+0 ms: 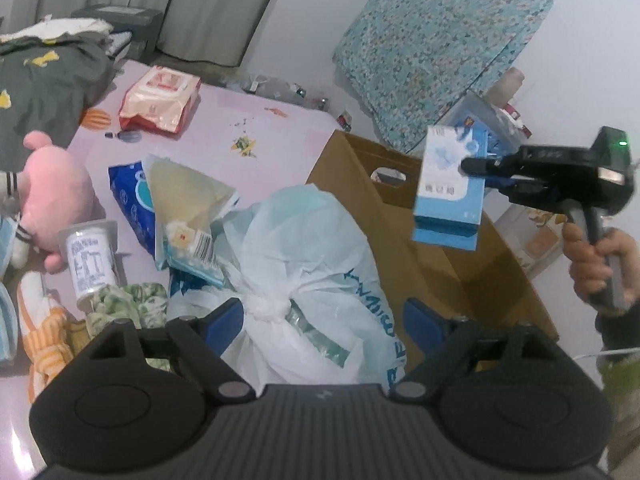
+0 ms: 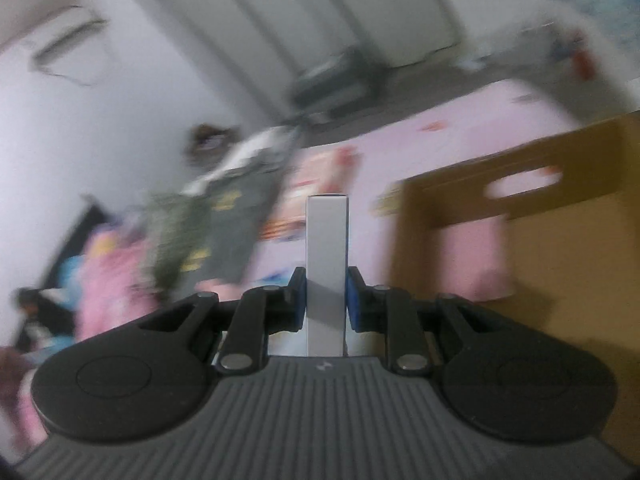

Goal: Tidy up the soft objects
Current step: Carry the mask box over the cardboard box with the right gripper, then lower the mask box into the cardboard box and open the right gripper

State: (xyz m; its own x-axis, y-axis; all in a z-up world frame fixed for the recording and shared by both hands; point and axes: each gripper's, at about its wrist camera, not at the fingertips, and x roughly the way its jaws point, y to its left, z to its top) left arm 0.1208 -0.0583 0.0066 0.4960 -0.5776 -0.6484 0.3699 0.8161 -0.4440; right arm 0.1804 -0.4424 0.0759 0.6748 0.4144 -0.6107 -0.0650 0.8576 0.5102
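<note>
My right gripper (image 1: pixel 466 168) is shut on a light blue and white box (image 1: pixel 450 188) and holds it in the air above the open brown cardboard box (image 1: pixel 404 248). In the right wrist view the box (image 2: pixel 326 264) shows edge-on between the blue pads (image 2: pixel 298 300), and the cardboard box (image 2: pixel 560 260) is to the right; that view is blurred. My left gripper (image 1: pixel 324 320) is open, its jaws on either side of a knotted white plastic bag (image 1: pixel 308 264) without touching it.
On the pink bed sheet (image 1: pixel 260 140) lie a pink plush toy (image 1: pixel 52 188), a red-and-white wipes pack (image 1: pixel 160 98), blue packets (image 1: pixel 132 200), a small white jar (image 1: pixel 90 264), green and orange cloths (image 1: pixel 132 304) and dark green clothing (image 1: pixel 44 84). A teal patterned cushion (image 1: pixel 436 44) leans on the wall.
</note>
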